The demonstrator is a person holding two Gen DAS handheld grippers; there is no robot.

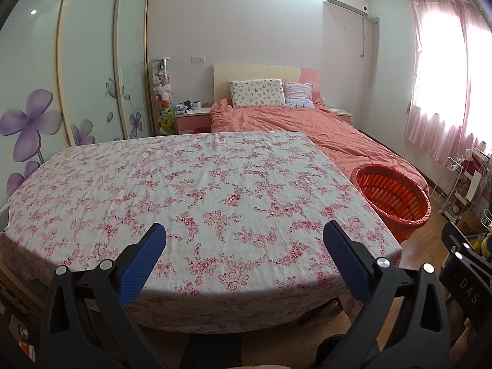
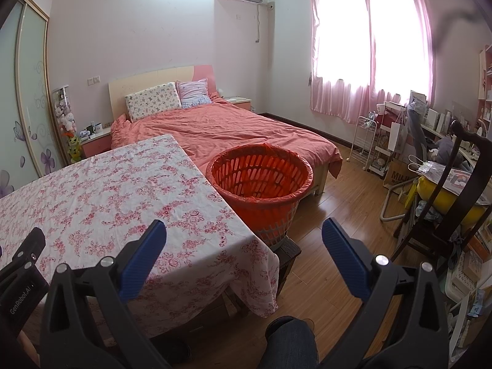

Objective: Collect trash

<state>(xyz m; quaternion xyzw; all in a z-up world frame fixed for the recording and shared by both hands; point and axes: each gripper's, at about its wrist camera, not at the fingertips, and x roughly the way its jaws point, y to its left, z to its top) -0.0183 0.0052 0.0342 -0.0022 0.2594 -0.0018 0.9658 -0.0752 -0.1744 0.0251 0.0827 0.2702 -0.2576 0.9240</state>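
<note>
Left claw (image 1: 244, 240), right claw (image 2: 244, 240): jaws wide apart, empty, above table (image 1: 184, 184).

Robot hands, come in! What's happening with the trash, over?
Left gripper open, empty, over the flowered table. Right gripper open, empty. Orange basket beside the table. No trash visible. Nothing in the way.

Basket (image 1: 393, 198) base behind tablecloth (image 1: 196, 203)

We see a round orange basket (image 2: 259, 181) with an orange bag inside, standing upright just beside the desk (image 2: 123, 184).
</note>
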